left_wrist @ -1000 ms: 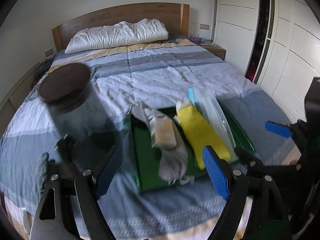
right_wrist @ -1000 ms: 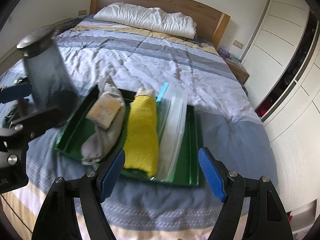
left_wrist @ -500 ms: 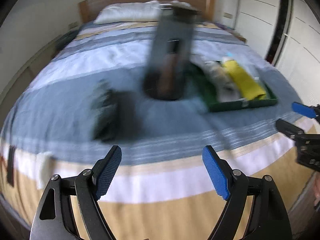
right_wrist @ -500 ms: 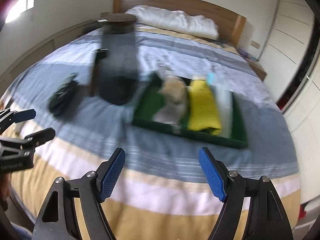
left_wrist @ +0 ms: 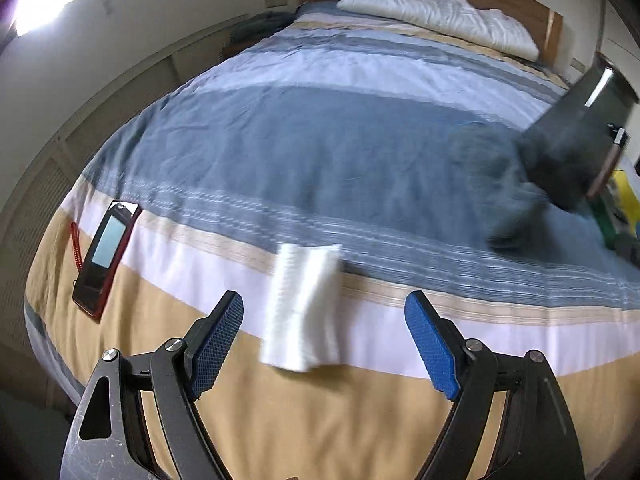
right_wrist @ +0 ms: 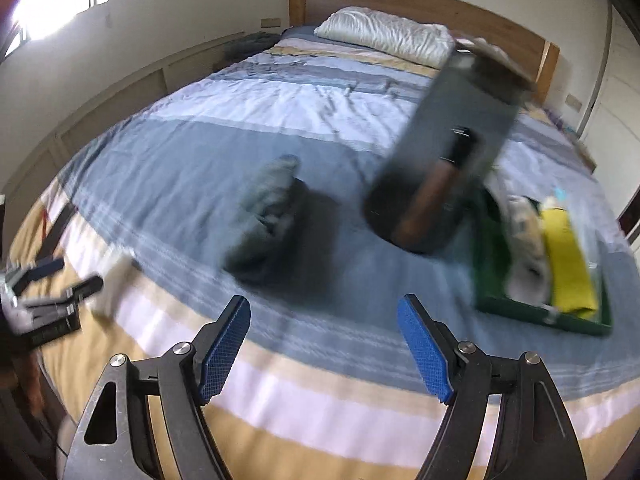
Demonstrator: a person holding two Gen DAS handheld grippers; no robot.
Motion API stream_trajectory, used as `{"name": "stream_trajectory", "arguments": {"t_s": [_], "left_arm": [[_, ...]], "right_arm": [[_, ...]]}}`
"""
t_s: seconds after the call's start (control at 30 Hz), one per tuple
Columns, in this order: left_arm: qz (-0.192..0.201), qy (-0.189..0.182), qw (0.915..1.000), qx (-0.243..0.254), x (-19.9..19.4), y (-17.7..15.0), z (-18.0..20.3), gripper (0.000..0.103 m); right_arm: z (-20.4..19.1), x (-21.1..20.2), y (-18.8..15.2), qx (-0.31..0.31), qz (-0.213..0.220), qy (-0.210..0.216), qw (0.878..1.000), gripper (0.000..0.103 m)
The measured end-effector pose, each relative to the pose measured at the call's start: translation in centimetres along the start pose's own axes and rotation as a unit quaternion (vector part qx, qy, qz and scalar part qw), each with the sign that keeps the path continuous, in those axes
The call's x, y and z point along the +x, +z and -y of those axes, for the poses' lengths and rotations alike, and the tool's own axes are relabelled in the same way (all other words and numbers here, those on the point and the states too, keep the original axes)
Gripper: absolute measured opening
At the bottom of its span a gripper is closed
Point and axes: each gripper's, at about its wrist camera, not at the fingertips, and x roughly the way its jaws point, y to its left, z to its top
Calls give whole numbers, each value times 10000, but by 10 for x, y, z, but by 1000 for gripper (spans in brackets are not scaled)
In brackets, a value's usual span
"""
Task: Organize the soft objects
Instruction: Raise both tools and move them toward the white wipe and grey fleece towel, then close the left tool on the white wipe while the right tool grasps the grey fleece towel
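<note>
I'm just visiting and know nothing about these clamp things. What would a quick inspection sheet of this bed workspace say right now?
Surface: striped bedspread, items scattered.
Job's things: white folded cloth near the foot edge; dark sock bundle mid-bed; green tray holding a yellow cloth and a grey sock bundle.
Clutter: tall dark cylinder container beside the tray; red-cased phone.
Grippers: left gripper open, empty, the white cloth ahead of it; right gripper open, empty.
Cables: red coiled cord by the phone.
Surroundings: pillow, wooden headboard.
</note>
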Motion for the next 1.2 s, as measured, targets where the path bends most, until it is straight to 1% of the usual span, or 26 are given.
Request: {"name": "stream_trajectory", "arguments": {"t_s": [0.17, 0.43, 0.57, 0.73, 0.83, 0.87, 0.9, 0.93, 1.0, 1.1, 1.2], "left_arm": [[-182, -50, 9998, 30, 30, 0, -12, 79], [-453, -98, 9989, 73, 61, 1, -11, 79], [-552, -104, 9984, 37, 71, 0, -10, 78], [-583, -97, 9982, 46, 78, 2, -11, 79], [-597, -77, 9982, 36, 80, 3, -10, 78], [-593, -61, 9982, 43, 80, 3, -9, 78], [-591, -43, 9982, 46, 81, 4, -9, 78], [-587, -19, 9983, 43, 82, 4, -8, 78], [-577, 12, 9983, 59, 83, 4, -7, 76], [-556, 45, 9984, 66, 82, 4, -4, 72], [-539, 90, 9985, 65, 83, 4, -1, 70]], "right_arm": [[-20, 41, 28, 146, -29, 14, 9999, 77], [-27, 128, 57, 561, -408, 132, 9975, 79], [-34, 162, 64, 655, -594, 202, 9959, 79], [-38, 194, 72, 619, -794, 242, 9946, 76], [-42, 205, 74, 608, -853, 303, 9940, 67], [-45, 210, 75, 585, -883, 335, 9938, 62], [-47, 213, 75, 554, -910, 354, 9937, 53], [-51, 216, 75, 482, -929, 394, 9937, 49], [-57, 219, 76, 344, -887, 325, 9949, 42], [-62, 222, 77, 208, -845, 274, 9958, 38], [-65, 221, 77, 121, -825, 264, 9962, 35]]}}
